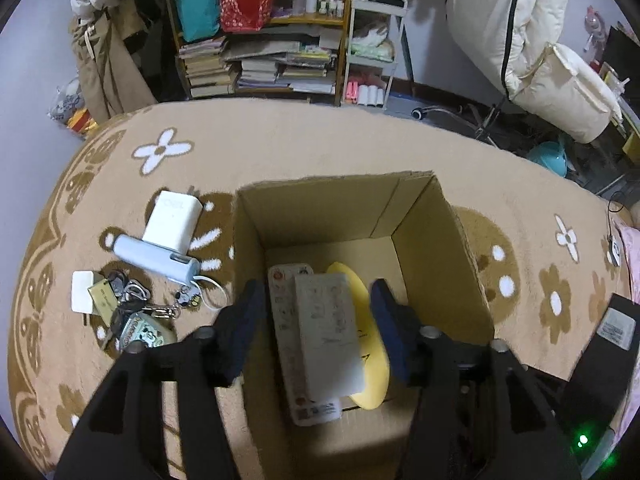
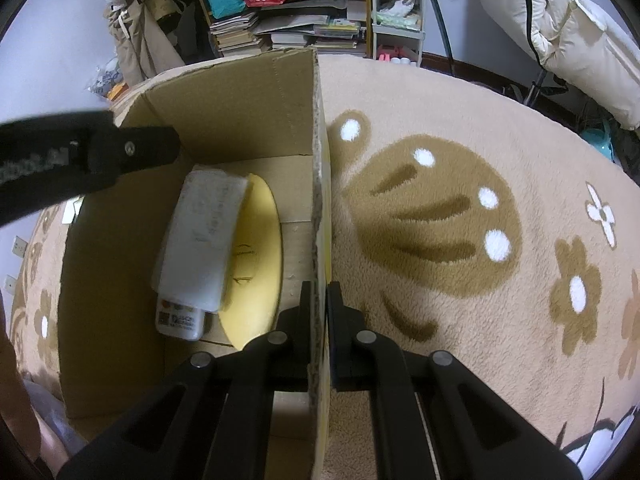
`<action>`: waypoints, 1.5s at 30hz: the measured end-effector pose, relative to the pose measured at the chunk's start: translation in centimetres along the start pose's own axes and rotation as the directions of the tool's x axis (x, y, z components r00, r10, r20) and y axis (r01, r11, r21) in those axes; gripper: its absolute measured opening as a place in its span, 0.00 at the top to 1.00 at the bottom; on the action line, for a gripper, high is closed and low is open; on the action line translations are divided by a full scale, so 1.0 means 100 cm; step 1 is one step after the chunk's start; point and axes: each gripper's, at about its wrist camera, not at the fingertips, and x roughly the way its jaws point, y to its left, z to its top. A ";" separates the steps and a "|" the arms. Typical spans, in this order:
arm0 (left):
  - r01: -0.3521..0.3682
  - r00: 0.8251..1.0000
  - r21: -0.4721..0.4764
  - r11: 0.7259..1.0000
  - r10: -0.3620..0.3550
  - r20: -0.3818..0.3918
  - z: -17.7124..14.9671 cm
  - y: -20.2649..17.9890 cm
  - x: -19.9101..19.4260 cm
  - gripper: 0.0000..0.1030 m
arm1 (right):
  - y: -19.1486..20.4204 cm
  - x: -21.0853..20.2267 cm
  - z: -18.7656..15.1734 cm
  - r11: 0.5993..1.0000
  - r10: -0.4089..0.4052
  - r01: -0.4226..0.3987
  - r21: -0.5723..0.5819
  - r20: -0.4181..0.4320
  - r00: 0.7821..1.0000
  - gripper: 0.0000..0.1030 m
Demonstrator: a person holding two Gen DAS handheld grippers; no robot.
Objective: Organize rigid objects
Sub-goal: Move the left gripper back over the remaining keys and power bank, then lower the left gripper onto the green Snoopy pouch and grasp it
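The left claw [image 1: 318,320] hangs over the open cardboard box [image 1: 436,240], tilted down into it, its two blue-padded fingers [image 1: 248,320] spread wide with nothing between them. Directly below, on the box floor, a pale rectangular pack [image 1: 330,332] lies flat on top of a longer white printed pack [image 1: 280,308], both with their long axes running from the near wall toward the far wall, roughly in line with the claw's reach. A yellow disc [image 1: 370,364] lies under their right edge. In the right wrist view the right claw [image 2: 319,316] comes in low from the near side and is pinched on the right wall of the box [image 2: 318,216], one finger inside and one outside the cardboard edge, and the left claw's finger [image 2: 132,148] crosses in from the left above the pale pack [image 2: 204,236]. The box stands on a tan rug [image 1: 320,144] with brown and white flower shapes. On the rug just left of the box lie a white charger block [image 1: 172,220], a light blue power bank [image 1: 154,258] resting slantwise against it, a small white plug [image 1: 82,292], and a bunch of keys [image 1: 132,312] with what looks like a metal tag, though the detail is blurred.
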 end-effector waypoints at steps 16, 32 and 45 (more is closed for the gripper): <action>-0.099 0.993 -0.068 0.993 0.104 0.064 0.015 0.064 -0.033 0.02 | -0.006 0.001 0.002 1.000 0.011 -0.011 0.007 -0.003 1.000 0.93; -0.137 0.990 -0.155 0.978 0.139 -0.003 -0.014 0.137 0.001 0.02 | -0.005 0.001 0.003 1.000 0.011 -0.011 0.007 -0.004 1.000 0.93; -0.110 0.992 -0.177 0.978 0.098 -0.075 -0.033 0.161 0.028 0.15 | -0.005 0.001 0.003 1.000 0.011 -0.010 0.007 -0.004 1.000 0.93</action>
